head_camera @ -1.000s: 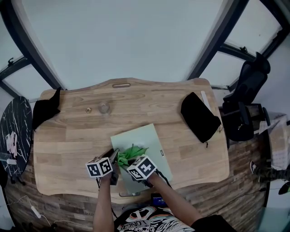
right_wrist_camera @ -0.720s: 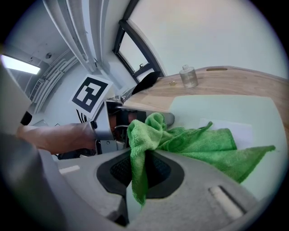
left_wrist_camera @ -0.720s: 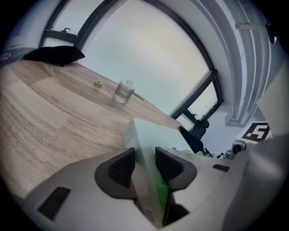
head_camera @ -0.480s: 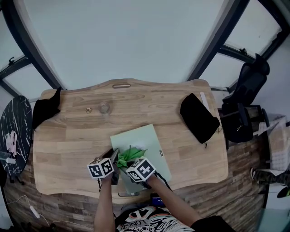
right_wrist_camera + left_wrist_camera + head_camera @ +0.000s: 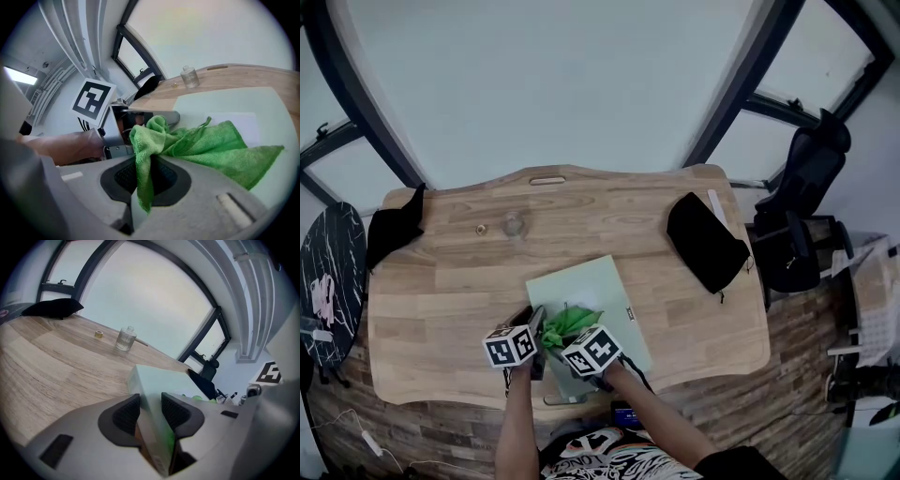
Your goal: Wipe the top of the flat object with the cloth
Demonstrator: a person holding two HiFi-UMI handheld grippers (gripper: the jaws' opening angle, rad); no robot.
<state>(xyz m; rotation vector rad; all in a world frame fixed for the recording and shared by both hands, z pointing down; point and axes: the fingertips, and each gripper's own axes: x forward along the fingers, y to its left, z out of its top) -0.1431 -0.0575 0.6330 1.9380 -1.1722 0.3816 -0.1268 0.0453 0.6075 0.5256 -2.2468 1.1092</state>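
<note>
Nothing's really moved: left claw (image 5: 150, 401) clamps the flat object (image 5: 165, 380) by its edge, right claw (image 5: 145, 174) grips the cloth (image 5: 211, 145). Its top stretches straight ahead.

Likely office: wooden desk (image 5: 441, 281), black chair (image 5: 814, 169) (right side), big dark-framed windows (image 5: 562, 84).

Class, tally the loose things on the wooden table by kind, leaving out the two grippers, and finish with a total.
Black fabric items: 2
Green cloth: 1
Flat pale green object: 1
Clear glass bottle: 1
Small gold cap: 1
Total: 6
</note>
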